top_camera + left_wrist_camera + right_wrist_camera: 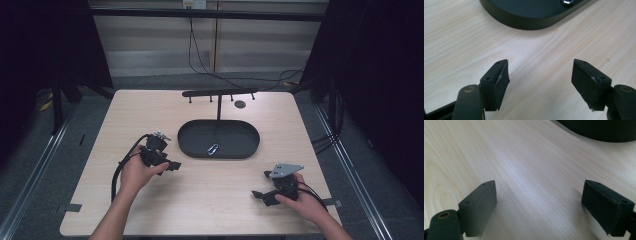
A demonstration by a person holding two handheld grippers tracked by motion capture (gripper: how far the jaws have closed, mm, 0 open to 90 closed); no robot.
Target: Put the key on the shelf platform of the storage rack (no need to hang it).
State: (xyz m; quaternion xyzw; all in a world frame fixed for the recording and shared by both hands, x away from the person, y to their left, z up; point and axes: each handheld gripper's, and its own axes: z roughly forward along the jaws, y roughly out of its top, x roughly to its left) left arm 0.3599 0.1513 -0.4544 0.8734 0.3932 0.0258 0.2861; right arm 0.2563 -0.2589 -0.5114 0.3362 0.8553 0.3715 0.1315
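Overhead: metal clip [212,149] in oval tray [192,144] | gripper views: left gripper [540,72], right gripper [539,197] gaping, empty

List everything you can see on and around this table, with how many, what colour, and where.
Light wooden table: one, pale wood, centre.
Oval black tray: one, black, middle of the table toward the far side.
Small silver metal clip: one, silver, inside the tray.
Black T-shaped hook stand: one, black, rising from the tray's far side.
Small round dark disc: one, dark, far table edge.
Cables: several, black, beyond the table.
Left gripper: black, open, near the tray.
Right gripper: black, open, over bare table.
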